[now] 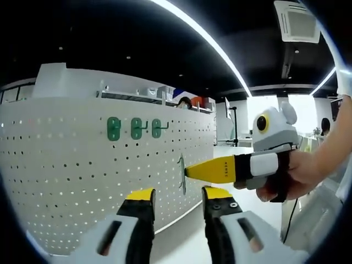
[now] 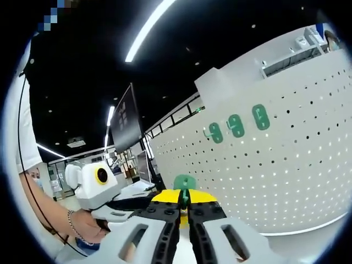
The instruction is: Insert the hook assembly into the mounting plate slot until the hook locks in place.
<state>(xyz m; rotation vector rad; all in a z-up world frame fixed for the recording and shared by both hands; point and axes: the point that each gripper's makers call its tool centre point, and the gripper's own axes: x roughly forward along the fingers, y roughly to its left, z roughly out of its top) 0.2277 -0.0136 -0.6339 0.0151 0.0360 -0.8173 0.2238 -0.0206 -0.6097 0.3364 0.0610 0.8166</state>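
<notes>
Three green hooks point(image 1: 136, 128) are seen already mounted in a row on the white pegboard point(image 1: 66, 181), high on its perforated face; in the right gripper view the same three hooks point(image 2: 236, 126) sit along the upper part of the board point(image 2: 297, 181). A fourth green hook assembly point(image 1: 181, 174) is held edge-on just in front of the pegboard, below and to the right of the mounted row as the left gripper view shows it. It is gripped by the right claw point(image 1: 190, 170), whose yellow tips are closed tightly on it, with a person's hand point(image 1: 297, 176) wrapped around the grip behind. In the right gripper view the rounded green top of the hook assembly point(image 2: 185, 182) is seen rising between the pinched yellow tips of the right claw point(image 2: 185, 202), pointed toward the board. Whether the hook touches the pegboard cannot be told.

The left claw point(image 1: 179, 196) is held spread apart with nothing between its yellow-tipped jaws, low in front of the board and just beneath the held hook. The left claw point(image 2: 118, 212) is also seen in the right gripper view, held by a hand point(image 2: 85, 226) with a bracelet at the wrist.
</notes>
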